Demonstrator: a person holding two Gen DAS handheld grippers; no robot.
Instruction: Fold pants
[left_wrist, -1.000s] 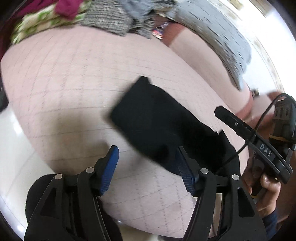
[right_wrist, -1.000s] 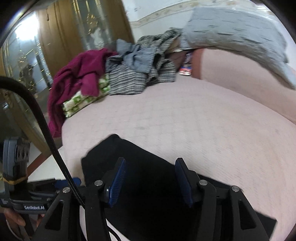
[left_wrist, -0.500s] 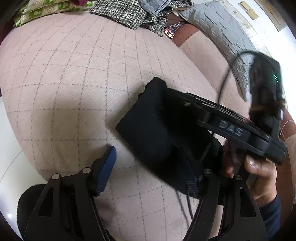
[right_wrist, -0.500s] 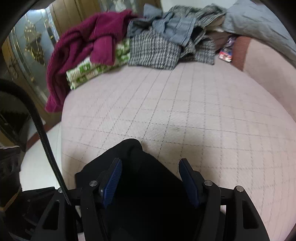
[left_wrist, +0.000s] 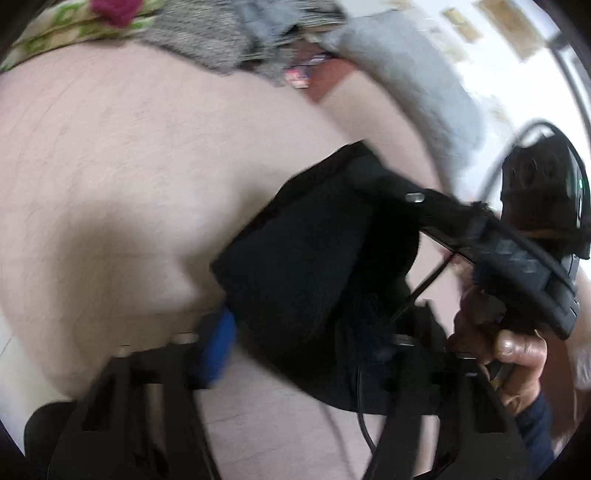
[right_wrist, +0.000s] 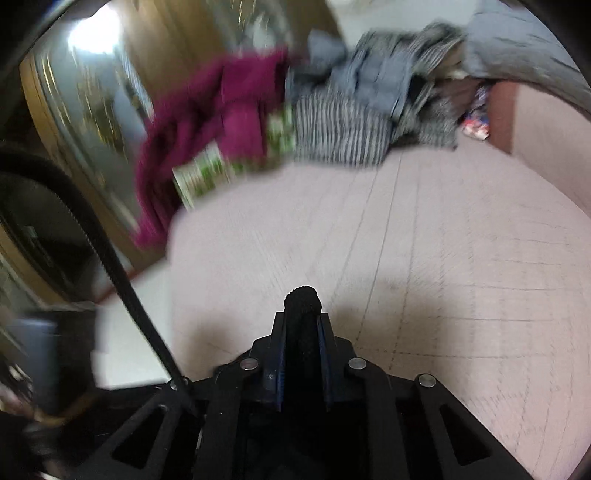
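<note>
- Right gripper, bottom centre of its view, is closing, pads already pinching a fold of the black pants.
- Left gripper is closing around the pants' near edge at the frame's lower middle; contact unclear through blur.
- Pants are lying on the pink bed, running up toward the frame's upper right.

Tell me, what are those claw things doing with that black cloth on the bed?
A person is folding black pants on a pink bed. The right gripper is closing, its pads pinching a fold of the cloth. The left gripper is closing too, with the pants between its jaws. Other clothes are piled behind.
</note>
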